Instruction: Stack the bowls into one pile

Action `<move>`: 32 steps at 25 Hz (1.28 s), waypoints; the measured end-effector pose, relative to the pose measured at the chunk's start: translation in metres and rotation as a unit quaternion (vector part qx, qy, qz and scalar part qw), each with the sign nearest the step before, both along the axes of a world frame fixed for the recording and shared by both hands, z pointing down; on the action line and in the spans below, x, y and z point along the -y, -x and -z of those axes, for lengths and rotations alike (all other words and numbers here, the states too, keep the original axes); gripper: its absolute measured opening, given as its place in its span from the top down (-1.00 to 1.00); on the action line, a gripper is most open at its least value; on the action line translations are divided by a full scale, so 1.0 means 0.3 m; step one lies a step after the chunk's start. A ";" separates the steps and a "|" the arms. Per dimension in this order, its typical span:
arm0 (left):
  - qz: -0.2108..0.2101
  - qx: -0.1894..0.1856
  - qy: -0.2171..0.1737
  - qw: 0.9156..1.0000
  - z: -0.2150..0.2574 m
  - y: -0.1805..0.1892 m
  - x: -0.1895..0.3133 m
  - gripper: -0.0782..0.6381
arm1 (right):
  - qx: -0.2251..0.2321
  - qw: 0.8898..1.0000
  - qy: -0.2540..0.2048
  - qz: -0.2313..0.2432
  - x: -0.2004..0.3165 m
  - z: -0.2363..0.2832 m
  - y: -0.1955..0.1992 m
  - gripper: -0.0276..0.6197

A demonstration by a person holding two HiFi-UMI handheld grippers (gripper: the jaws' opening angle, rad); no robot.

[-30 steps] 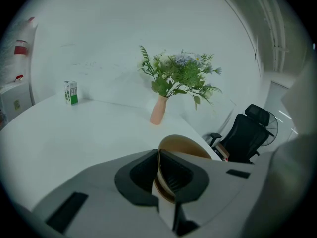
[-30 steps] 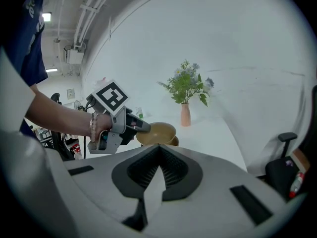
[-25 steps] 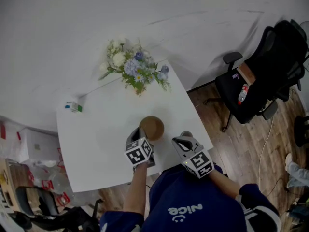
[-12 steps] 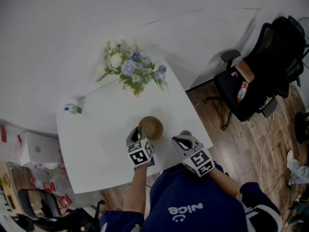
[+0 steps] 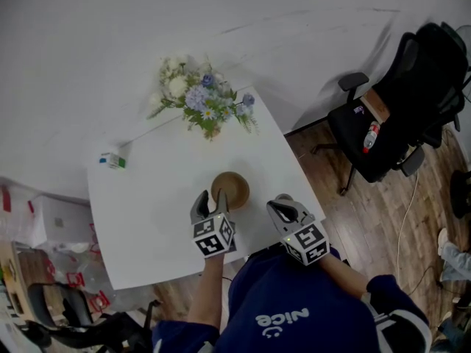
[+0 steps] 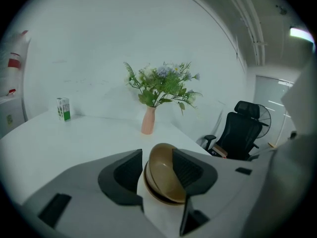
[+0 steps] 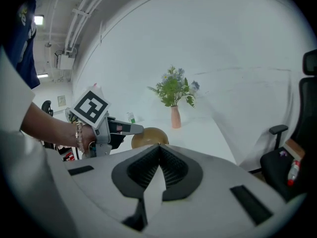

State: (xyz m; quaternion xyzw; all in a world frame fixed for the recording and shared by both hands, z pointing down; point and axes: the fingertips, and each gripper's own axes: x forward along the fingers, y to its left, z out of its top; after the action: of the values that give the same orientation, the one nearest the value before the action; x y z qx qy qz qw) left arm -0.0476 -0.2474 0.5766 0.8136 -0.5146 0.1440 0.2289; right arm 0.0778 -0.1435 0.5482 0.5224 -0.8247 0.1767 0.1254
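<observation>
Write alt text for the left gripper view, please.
The left gripper is opening its jaws around a pile of brown bowls on a white table. Behind stand a pink vase of flowers, a small carton at left and a black office chair at right.

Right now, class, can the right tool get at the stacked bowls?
Probably yes: bowls lie ahead of the right tool, nothing between; the left tool, jaws opening round them, sits opposite.
</observation>
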 end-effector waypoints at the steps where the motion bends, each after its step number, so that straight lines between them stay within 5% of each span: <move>1: -0.001 -0.002 -0.010 1.000 0.019 0.006 -0.007 0.26 | 0.004 1.000 -0.003 -0.009 0.002 0.005 -0.011 0.84; 15: -0.023 -0.009 -0.173 0.985 0.273 0.143 -0.249 0.26 | -0.033 0.993 -0.079 -0.087 0.029 0.108 -0.172 0.84; 20: -0.019 0.012 -0.169 0.985 0.235 0.168 -0.324 0.26 | -0.039 0.994 -0.067 -0.078 0.004 0.068 -0.137 0.84; 32: -0.002 -0.002 -0.179 0.984 0.263 0.214 -0.335 0.26 | -0.049 0.993 -0.080 -0.069 0.031 0.093 -0.107 0.84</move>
State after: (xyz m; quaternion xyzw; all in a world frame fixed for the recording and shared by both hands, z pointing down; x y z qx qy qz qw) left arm -0.1120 -0.1470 0.4978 0.8427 -0.5301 0.0484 0.0807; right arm 0.1100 -0.1527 0.5204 0.5946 -0.7909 0.0927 0.1108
